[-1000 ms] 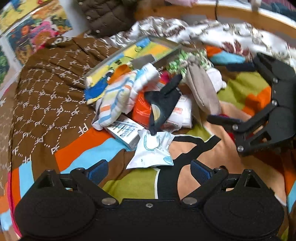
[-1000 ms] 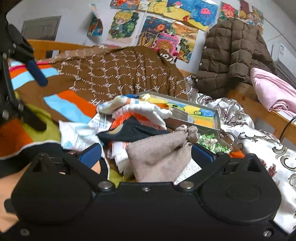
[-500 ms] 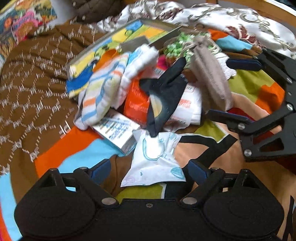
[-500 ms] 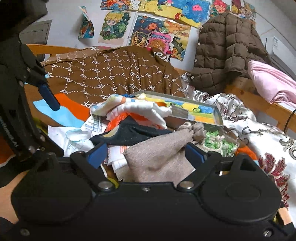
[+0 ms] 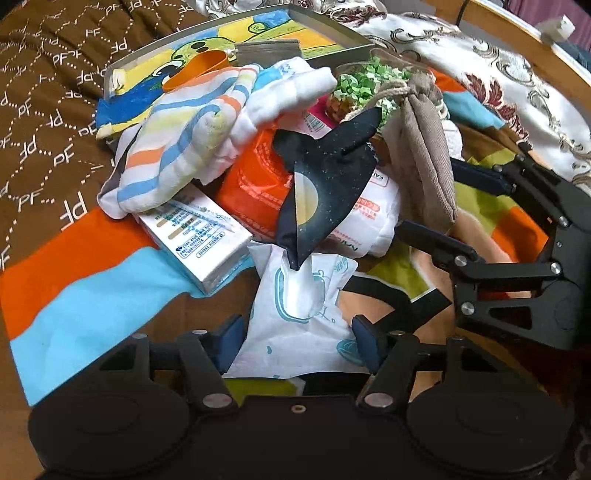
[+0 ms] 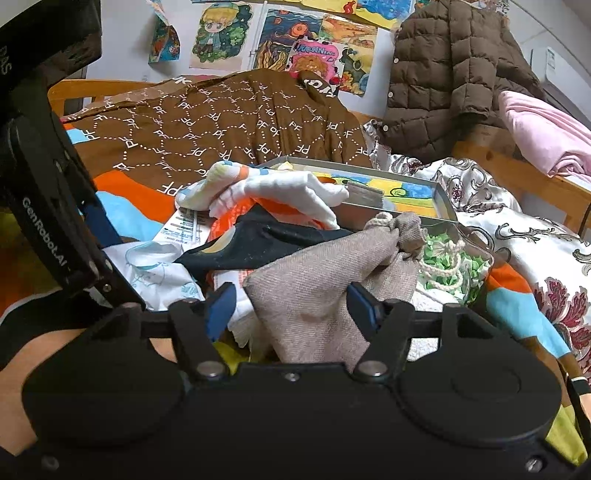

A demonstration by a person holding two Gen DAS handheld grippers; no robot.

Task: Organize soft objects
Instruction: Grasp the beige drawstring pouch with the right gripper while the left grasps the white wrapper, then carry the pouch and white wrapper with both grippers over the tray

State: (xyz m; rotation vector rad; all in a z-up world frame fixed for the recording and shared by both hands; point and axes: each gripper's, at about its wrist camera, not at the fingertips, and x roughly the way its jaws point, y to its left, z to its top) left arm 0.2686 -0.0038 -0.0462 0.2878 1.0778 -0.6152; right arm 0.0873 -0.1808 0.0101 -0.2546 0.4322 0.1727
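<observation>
On the bed, the left hand-held gripper [image 5: 297, 341] is closing around a white tissue pack [image 5: 295, 317]. At its 2 o'clock, the right hand-held gripper [image 6: 291, 306] closes around a taupe drawstring pouch [image 6: 325, 291].

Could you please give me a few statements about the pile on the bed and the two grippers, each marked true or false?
1. The white tissue pack lies between the left gripper fingers, whose jaws are closing. True.
2. The right gripper is closing around the striped cloth. False: the beige drawstring pouch is between its fingers.
3. The dark blue cloth lies on top of the orange packet. True.
4. The shallow tin tray stands nearest the left gripper. False: it lies behind the pile.
</observation>
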